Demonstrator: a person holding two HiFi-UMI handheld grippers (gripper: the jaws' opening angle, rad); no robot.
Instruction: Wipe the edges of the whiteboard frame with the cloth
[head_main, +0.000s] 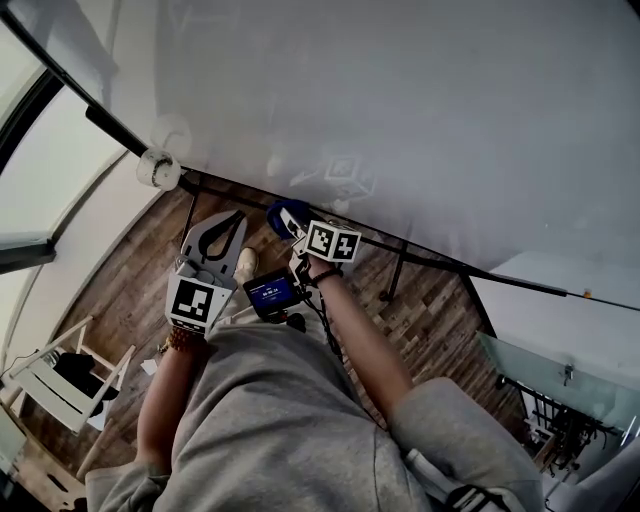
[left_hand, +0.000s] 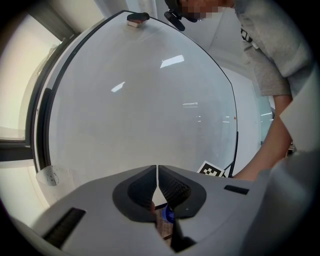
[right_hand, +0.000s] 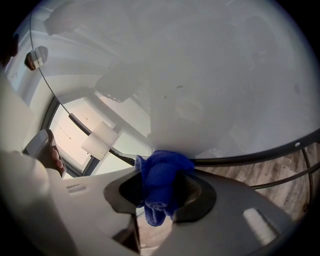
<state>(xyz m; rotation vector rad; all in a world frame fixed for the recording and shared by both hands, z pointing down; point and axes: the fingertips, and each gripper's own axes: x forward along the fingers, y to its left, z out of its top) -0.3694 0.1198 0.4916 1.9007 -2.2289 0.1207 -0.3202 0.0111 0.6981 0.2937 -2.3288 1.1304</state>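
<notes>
The right gripper (right_hand: 162, 172) is clamped on the blue cloth (right_hand: 160, 192), bunched against the whiteboard frame (right_hand: 240, 158) just ahead. The left gripper (left_hand: 158, 176) sits closed, empty. Risk: a drifting angle could let the wad ride off that thin rail.

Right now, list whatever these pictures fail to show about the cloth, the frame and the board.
1. Right gripper view: the blue cloth bunched in the right gripper covers where it meets the whiteboard frame; contact unclear.
2. Head view: the whiteboard runs past the picture's top edge, hiding its upper frame.
3. Left gripper view: a small dark object on the rim is too small to name.
</notes>
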